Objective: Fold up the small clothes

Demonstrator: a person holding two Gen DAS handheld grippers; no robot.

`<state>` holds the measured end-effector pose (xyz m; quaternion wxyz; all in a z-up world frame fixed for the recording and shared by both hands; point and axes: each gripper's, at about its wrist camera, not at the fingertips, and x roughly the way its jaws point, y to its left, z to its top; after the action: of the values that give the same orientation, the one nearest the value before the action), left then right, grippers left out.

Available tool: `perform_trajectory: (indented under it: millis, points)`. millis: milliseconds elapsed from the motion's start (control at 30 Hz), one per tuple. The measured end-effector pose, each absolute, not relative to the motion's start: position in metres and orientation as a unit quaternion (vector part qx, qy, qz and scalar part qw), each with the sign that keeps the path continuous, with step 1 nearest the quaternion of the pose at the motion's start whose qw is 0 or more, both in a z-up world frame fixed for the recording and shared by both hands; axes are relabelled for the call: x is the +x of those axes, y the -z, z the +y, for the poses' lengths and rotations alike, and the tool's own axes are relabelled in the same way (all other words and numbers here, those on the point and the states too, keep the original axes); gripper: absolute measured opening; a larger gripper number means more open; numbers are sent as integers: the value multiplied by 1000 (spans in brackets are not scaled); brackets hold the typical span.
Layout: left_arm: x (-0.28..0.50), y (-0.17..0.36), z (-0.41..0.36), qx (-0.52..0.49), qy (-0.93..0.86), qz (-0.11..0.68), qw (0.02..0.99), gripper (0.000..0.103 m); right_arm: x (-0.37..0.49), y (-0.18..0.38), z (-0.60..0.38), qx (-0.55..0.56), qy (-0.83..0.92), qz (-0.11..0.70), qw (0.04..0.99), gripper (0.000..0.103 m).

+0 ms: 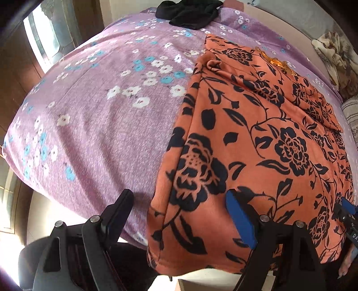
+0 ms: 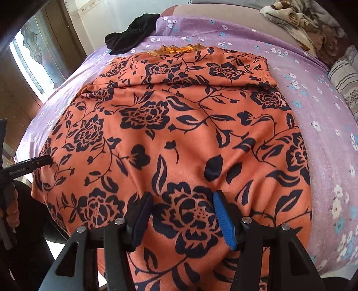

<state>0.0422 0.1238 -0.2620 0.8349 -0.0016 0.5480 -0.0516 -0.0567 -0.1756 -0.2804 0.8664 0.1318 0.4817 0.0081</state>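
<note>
An orange garment (image 2: 179,125) with a black flower print lies spread on a bed (image 1: 94,125) covered in a purple sheet with small white and blue flowers. The garment runs from the near edge of the bed, where its hem hangs slightly over, toward the far edge. Its top part is folded across itself, and a yellow lace trim shows at the neckline. A black cloth (image 1: 190,13) lies bunched at the far edge, apart from the garment. A crumpled beige blanket (image 2: 297,15) sits toward the far right corner.

The left gripper (image 1: 179,210) hovers over the garment's near left corner, its jaws spread wide, one finger over the sheet and one over the garment, pinching nothing. The right gripper (image 2: 181,215) hovers over the garment's near edge, jaws partly spread, nothing pinched between them.
</note>
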Motion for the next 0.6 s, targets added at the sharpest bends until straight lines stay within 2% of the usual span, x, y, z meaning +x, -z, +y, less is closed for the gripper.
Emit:
perform_trajectory:
  millis: [67, 367, 433, 500, 600]
  points:
    - [37, 264, 132, -24, 46, 561, 826, 84, -58, 281, -173, 133, -7, 486, 863, 59]
    - [27, 259, 135, -9, 66, 579, 813, 83, -79, 279, -167, 159, -34, 515, 842, 60]
    - [27, 259, 144, -25, 75, 592, 802, 76, -83, 278, -175, 199, -54, 521, 828, 60]
    - [28, 262, 154, -41, 80, 602, 793, 54, -90, 274, -187, 240, -68, 514, 821, 60]
    - [19, 266, 163, -47, 99, 607, 787, 40, -100, 266, -209, 275, -62, 496, 821, 60]
